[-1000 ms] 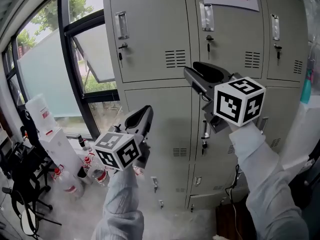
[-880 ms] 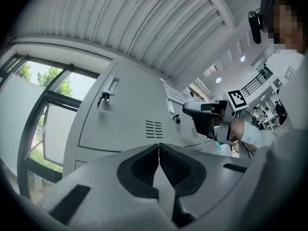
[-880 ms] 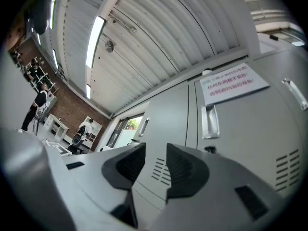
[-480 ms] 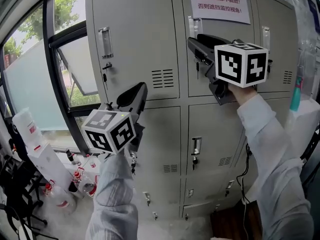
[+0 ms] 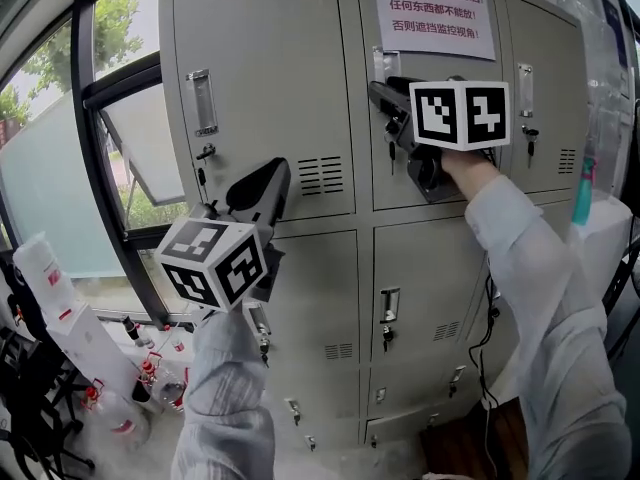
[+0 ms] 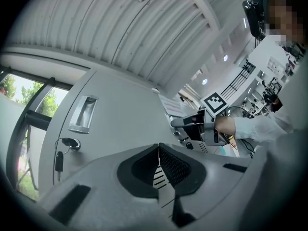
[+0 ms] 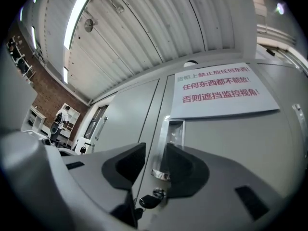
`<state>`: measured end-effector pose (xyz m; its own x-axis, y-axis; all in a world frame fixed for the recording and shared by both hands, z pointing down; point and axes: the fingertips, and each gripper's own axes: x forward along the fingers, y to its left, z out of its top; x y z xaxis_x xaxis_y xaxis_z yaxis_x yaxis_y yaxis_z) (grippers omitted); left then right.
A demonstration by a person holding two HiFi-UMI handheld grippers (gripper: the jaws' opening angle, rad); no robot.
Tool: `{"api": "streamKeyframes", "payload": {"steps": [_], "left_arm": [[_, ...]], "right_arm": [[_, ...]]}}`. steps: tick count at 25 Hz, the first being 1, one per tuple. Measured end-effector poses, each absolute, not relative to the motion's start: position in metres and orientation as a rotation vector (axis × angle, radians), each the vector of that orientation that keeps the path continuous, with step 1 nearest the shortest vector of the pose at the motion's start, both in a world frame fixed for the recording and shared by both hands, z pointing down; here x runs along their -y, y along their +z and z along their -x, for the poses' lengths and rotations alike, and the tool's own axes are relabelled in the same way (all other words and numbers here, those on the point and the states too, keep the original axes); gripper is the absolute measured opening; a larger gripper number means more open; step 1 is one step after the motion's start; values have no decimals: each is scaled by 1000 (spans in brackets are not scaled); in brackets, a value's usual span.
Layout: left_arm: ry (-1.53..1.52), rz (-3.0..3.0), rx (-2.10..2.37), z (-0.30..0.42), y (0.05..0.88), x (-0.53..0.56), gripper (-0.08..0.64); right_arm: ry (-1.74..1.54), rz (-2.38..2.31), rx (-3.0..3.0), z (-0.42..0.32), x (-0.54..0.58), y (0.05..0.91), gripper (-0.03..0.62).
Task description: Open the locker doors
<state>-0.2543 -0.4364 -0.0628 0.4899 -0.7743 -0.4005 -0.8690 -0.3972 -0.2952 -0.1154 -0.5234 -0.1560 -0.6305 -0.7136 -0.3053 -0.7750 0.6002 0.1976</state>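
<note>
Grey lockers fill the head view. The upper middle door (image 5: 440, 168) carries a white notice (image 5: 432, 13), a recessed handle (image 5: 382, 65) and a key below it. My right gripper (image 5: 378, 93) is raised to that handle. In the right gripper view it (image 7: 155, 160) is open, its jaws standing either side of the handle's (image 7: 171, 134) lower end, the key (image 7: 153, 198) just beneath. My left gripper (image 5: 275, 173) hangs lower, in front of the upper left door (image 5: 270, 88). It (image 6: 159, 150) is shut and empty, with that door's handle (image 6: 83, 113) and key (image 6: 67, 142) up to its left.
A window (image 5: 60, 168) with a black frame stands left of the lockers. Bottles and clutter (image 5: 100, 408) lie on the floor below it. Lower doors with their own handles (image 5: 390, 303) sit under the upper row. A white box (image 5: 600, 238) stands at the right.
My right gripper has risen from the lower middle door up to the upper middle door's handle. The view has tilted up with it. My left gripper stays shut in front of the left column.
</note>
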Motion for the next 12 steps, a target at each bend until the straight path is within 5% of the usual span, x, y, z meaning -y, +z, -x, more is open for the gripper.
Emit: {"api": "streamKeyframes", "payload": {"steps": [12], "left_arm": [[260,2297,-1341,263,-44,445,9]], "right_arm": [[442,1296,-2605,124,533,-153,132]]}}
